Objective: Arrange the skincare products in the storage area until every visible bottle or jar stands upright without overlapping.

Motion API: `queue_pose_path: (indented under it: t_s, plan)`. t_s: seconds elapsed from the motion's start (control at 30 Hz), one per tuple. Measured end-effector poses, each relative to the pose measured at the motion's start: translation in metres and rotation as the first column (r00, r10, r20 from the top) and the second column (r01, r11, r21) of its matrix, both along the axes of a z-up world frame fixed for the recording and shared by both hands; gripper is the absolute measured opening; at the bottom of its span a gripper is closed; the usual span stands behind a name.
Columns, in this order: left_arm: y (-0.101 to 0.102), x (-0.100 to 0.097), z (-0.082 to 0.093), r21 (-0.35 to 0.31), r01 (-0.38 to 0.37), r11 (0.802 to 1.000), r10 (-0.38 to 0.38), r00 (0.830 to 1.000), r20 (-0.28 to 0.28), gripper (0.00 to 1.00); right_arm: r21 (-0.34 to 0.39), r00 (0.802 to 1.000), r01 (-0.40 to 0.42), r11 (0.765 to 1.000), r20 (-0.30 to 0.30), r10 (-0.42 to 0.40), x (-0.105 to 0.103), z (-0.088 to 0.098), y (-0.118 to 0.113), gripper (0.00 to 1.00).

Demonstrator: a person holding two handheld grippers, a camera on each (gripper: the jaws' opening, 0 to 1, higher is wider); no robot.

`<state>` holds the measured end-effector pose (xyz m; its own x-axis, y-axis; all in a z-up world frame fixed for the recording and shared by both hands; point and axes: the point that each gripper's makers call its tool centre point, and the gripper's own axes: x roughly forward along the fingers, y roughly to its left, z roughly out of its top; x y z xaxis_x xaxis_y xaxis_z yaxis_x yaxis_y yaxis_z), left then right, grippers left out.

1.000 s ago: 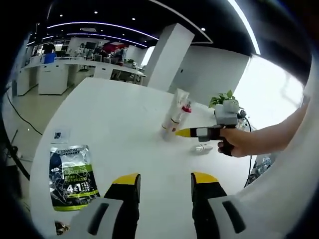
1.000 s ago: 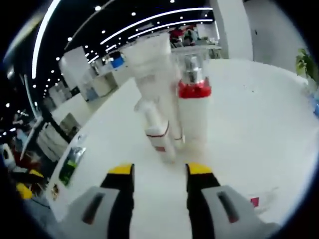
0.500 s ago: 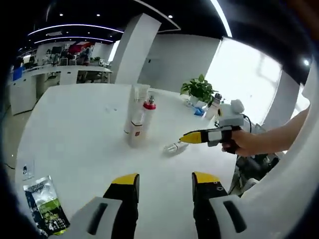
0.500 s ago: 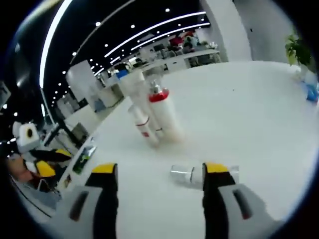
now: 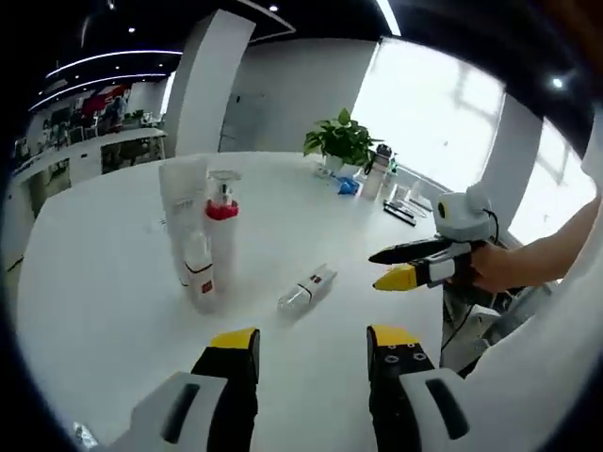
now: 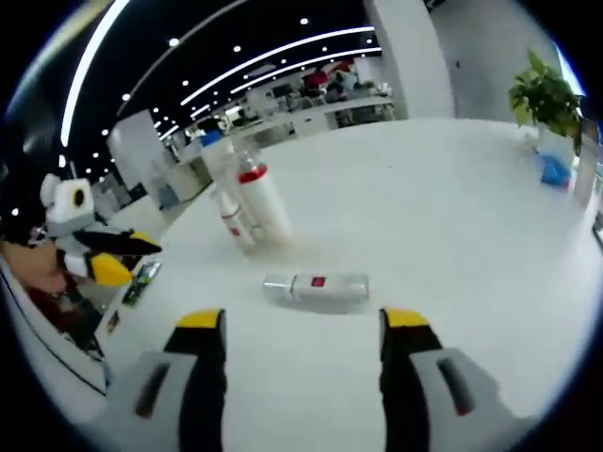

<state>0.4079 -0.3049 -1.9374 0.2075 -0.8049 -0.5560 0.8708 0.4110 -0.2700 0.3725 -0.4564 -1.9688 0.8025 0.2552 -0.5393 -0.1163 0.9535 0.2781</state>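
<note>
One small bottle (image 5: 307, 287) lies on its side on the white worktop (image 5: 113, 311) in the left gripper view, ahead of the left tool (image 5: 313, 344), whose yellow-tipped jaws stand apart and hold nothing. Its long axis runs diagonally, one end toward the left tool and the other up and to the right. Left of it stands the upright group: a white tube (image 5: 181, 212), a red-collared pump bottle (image 5: 222, 240) and a smaller white bottle (image 5: 199, 278), close together. The right tool (image 5: 400, 266) enters from the right, held in a hand (image 5: 490, 268), its jaws parted and empty, pointing toward the lying bottle from a short way off.

In the right gripper view the lying bottle (image 6: 316, 288) sits straight ahead of the right tool (image 6: 303, 325), just beyond its open, empty jaws, with its long axis crosswise to them. The upright group (image 6: 247, 207) stands farther back and to the left, and the left tool (image 6: 113, 259) shows at the left edge. Judging by this, the right tool seems nearer and better lined up: closing across the bottle's width would let it be stood up beside the others.
</note>
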Motion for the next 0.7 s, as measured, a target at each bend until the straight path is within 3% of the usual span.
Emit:
queue_pose_path:
  t_s: [0.13, 0.2, 0.3, 0.37, 0.5, 0.57, 0.7]
  plan:
    - [-0.035, 0.012, -0.012, 0.084, 0.129, 0.988, -0.134, 0.990, 0.054, 0.46, -0.026, 1.000, 0.011, 1.000, 0.010, -0.011, -0.015, 0.004, -0.008, 0.64]
    - [-0.047, 0.017, -0.023, 0.148, 0.173, 0.974, -0.183, 0.982, 0.053, 0.47, -0.044, 1.000, 0.016, 0.999, 0.013, -0.016, -0.022, 0.005, -0.012, 0.64]
    - [-0.063, 0.019, -0.034, 0.193, 0.229, 0.954, -0.240, 0.970, 0.038, 0.47, -0.066, 1.000, 0.020, 0.998, 0.012, -0.019, -0.032, 0.008, -0.016, 0.64]
    - [-0.076, 0.019, -0.047, 0.253, 0.290, 0.923, -0.303, 0.953, 0.013, 0.48, -0.077, 0.999, 0.030, 0.997, 0.018, -0.029, -0.040, 0.012, -0.020, 0.64]
    - [-0.090, 0.021, -0.063, 0.354, 0.367, 0.861, -0.407, 0.912, 0.045, 0.50, -0.077, 0.997, 0.071, 0.995, 0.019, -0.069, -0.053, 0.014, -0.031, 0.63]
    - [-0.094, 0.022, -0.075, 0.400, 0.386, 0.831, -0.431, 0.902, 0.024, 0.50, -0.080, 0.997, 0.081, 0.993, 0.017, -0.080, -0.056, 0.015, -0.034, 0.63]
    - [-0.107, 0.027, -0.089, 0.428, 0.390, 0.815, -0.432, 0.902, 0.001, 0.47, -0.077, 0.995, 0.102, 0.992, 0.019, -0.101, -0.064, 0.018, -0.041, 0.63]
